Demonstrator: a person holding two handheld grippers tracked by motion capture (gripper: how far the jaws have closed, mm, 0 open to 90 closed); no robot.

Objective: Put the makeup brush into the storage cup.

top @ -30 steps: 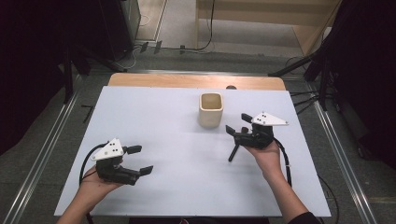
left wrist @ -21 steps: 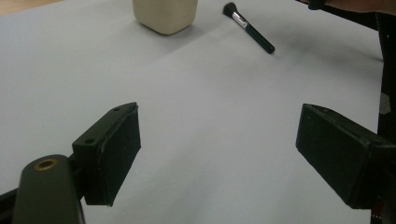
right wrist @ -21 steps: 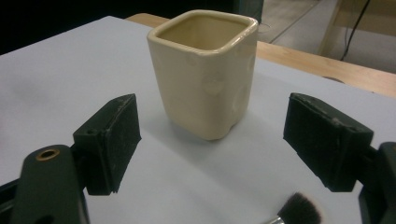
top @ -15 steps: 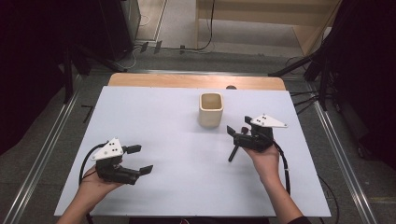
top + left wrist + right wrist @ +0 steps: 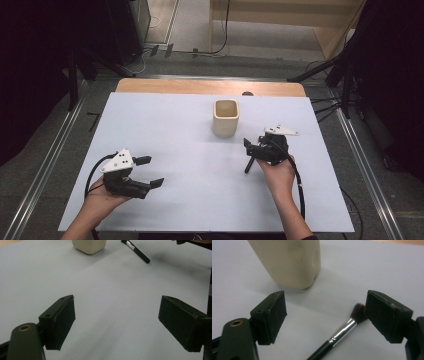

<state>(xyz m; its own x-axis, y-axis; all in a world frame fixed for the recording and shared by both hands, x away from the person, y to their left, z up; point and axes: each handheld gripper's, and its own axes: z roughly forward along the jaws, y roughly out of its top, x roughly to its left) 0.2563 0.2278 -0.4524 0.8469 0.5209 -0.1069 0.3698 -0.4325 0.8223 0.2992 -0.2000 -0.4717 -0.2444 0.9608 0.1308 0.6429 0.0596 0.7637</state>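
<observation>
Between the right gripper point(image 5: 325, 317)'s wide-open, empty jaws lies the brush point(image 5: 342, 332); I'd centre on its ferrule before closing. Left gripper point(image 5: 117, 325) gapes empty too.

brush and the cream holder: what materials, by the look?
Brush: dark bristles, likely synthetic or hair; shiny silver ferrule, looks metal; glossy black handle, plastic or lacquered wood, can't tell. Holder: matte cream, soft rounded corners, faint dimples; probably ceramic or moulded plastic.
</observation>
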